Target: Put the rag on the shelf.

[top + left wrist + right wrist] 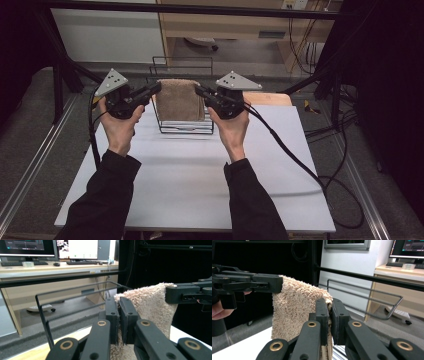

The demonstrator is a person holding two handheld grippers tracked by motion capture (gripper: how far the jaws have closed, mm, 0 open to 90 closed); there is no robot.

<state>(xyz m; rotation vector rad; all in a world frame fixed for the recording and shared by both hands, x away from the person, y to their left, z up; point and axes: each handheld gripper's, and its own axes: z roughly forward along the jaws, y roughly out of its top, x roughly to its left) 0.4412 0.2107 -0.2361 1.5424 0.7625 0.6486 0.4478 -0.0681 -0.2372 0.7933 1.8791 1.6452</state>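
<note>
Soft, light towel [179, 100] hangs limp between left tongs [156, 88] and right tongs [199, 91], each clamped on a top corner, best hold.

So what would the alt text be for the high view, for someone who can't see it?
Two hands hold a beige towel stretched between the left gripper and the right gripper, each clamped on a top corner, above a black wire rack at the far side of a white table.
</note>
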